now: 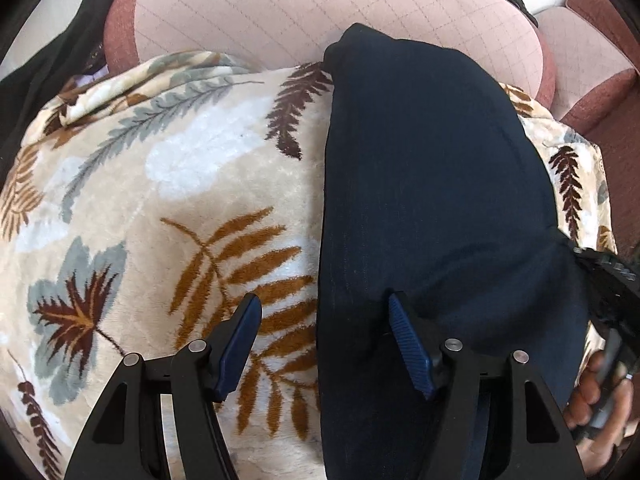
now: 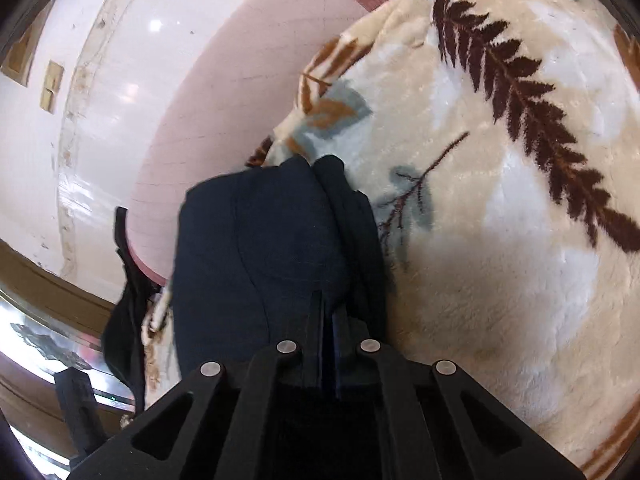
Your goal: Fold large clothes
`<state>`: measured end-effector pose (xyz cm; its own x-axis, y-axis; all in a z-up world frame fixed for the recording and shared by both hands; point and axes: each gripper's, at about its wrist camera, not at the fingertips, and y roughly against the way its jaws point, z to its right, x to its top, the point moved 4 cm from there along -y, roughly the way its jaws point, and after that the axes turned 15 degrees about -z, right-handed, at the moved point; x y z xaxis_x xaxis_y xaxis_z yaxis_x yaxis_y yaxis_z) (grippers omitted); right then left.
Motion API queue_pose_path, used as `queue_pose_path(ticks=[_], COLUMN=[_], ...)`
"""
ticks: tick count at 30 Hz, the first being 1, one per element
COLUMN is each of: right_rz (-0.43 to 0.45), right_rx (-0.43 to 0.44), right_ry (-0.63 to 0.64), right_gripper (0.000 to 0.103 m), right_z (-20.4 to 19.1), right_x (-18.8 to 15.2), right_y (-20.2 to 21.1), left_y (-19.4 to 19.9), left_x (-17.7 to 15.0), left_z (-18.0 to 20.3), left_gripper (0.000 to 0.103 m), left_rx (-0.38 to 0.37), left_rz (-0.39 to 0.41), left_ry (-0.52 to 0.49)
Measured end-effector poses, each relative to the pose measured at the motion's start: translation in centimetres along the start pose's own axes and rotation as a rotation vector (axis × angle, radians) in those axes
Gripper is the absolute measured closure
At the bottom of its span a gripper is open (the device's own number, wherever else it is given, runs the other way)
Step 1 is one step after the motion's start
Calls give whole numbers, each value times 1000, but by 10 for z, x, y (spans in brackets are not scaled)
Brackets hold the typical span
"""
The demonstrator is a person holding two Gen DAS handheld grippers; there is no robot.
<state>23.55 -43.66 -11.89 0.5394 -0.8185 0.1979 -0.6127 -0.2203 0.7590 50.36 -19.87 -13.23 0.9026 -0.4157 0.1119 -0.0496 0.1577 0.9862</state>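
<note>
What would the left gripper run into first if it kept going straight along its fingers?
Probably the dark navy garment: the open left gripper straddles its left edge, above the leaf-print blanket. Depth is unclear, so the blanket could touch the left finger about as soon.

Left wrist view looks down, close over the leaf-print blanket (image 1: 168, 184). Right wrist view sits closer, tilted sideways. Both share the dark garment (image 1: 432, 184) and blanket

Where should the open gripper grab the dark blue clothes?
On the near left edge of the dark garment, sliding in from the blanket side. That edge lies straight and free between the open left gripper fingers, while the right gripper already pinches another part.
</note>
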Motion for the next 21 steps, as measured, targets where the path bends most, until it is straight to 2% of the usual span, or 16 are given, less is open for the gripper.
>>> queue_pose_path(ticks=[2,4,6,7,8,9,11,12,14,16,17,18,20,21], right_rz=[-15,-59,-80,-92,-110,-145,-207,-217,-180,-73,-24,-8,-36,-68], right_rx=[17,32,85,132,161,169,143,109,37,29,11,-11,-68,-129], right_ry=[1,30,33,33,29,21,46,100,214,293,316,313,297,284], right_gripper=[92,81,57,51,40,39,42,62,97,98,98,98,98,98], right_z=[-4,-7,-6,-4,-1,2,-2,-11,-33,-50,-54,-51,-36,-21], right_x=[-11,-33,-58,-71,-81,-92,-109,-115,-119,-118,-117,-115,-113,-114], right_y=[12,27,42,47,48,46,41,43,57,84,96,98,87,74], left_y=[5,12,21,23,23,22,24,25,29,28,25,20,10,5], left_x=[-6,-18,-39,-46,-52,-58,-63,-65,-66,-67,-69,-70,-73,-74], left_z=[-1,-5,-15,-18,-21,-22,-25,-26,-27,-26,-24,-23,-19,-17], left_gripper=[38,39,38,38,38,38,38,38,38,37,32,31,22,21], left_rx=[9,-2,-36,-53,-65,-65,-53,-48,-50,-46,-45,-39,-11,0], left_rz=[-2,-3,11,11,0,-12,-23,-26,-26,-34,-41,-49,-55,-64], left_ry=[-6,-14,0,7,15,21,31,37,45,43,40,36,24,16])
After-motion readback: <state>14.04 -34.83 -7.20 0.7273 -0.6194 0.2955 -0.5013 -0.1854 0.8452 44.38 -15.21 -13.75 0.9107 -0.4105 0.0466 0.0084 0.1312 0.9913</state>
